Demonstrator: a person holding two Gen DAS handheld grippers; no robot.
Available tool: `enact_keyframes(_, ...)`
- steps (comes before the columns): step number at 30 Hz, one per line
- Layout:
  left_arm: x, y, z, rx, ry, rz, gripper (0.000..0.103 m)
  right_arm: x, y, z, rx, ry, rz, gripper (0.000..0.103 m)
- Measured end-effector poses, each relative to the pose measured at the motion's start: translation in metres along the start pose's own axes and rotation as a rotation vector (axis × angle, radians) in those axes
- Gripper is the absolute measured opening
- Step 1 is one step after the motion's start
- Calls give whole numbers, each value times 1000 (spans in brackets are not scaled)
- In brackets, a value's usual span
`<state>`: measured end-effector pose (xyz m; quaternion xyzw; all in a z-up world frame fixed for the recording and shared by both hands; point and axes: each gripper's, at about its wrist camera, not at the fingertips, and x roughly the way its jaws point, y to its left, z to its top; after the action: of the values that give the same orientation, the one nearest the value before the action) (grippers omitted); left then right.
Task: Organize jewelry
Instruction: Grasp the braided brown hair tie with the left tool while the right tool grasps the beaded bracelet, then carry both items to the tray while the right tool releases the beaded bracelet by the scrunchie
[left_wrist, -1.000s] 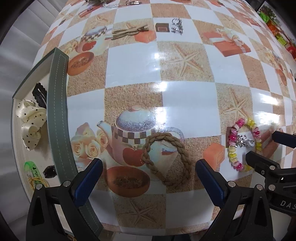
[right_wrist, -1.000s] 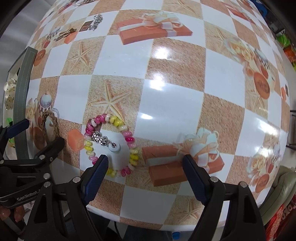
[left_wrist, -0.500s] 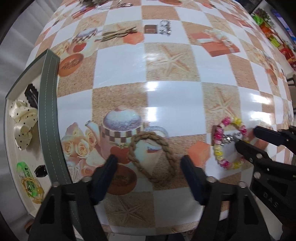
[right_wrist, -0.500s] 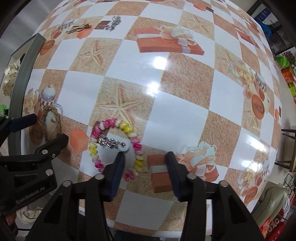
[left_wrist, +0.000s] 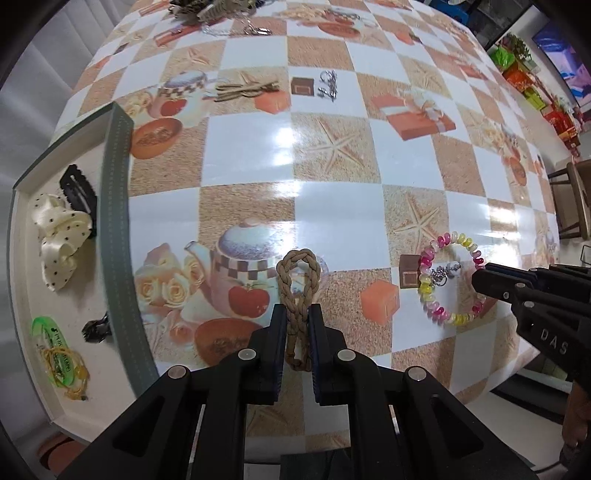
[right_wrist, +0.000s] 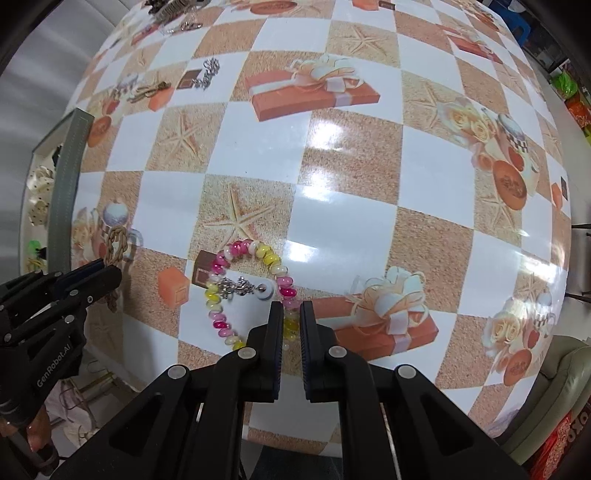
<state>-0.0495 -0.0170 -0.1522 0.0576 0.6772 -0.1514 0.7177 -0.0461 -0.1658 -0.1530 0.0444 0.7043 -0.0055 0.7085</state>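
Your left tongs (left_wrist: 297, 332) are closing on the tan braided rope bracelet (left_wrist: 297, 291), already pinching it into a narrow loop; its far end sticks out ahead of the tips. Your right tongs (right_wrist: 291, 325) are pressed together on the near arc of the pink, yellow and white beaded bracelet (right_wrist: 251, 291), the rest of it lying on the checkered bench (right_wrist: 343, 229) to their left. Gripping each by one side probably lets the loop hang free for carrying. The grey-rimmed open tray (left_wrist: 118, 236), left of your left tongs, holds a cream dotted bow (left_wrist: 59, 240) and green band (left_wrist: 51, 343), so it looks like the destination.
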Motion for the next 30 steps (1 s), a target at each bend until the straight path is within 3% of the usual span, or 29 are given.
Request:
enact_keyframes(13, -42, 35, 17, -49, -63, -9, 17, -52, 20, 31, -73, -40, 34, 9)
enact_keyframes(15, -45, 40, 18, -62, -70, -7, 17, -54, 11, 19, -88, -48, 39, 9)
enact_keyframes(30, -71, 97, -4, -202, -130, 10, 17, -65, 79, 41, -241, -82, 73, 9)
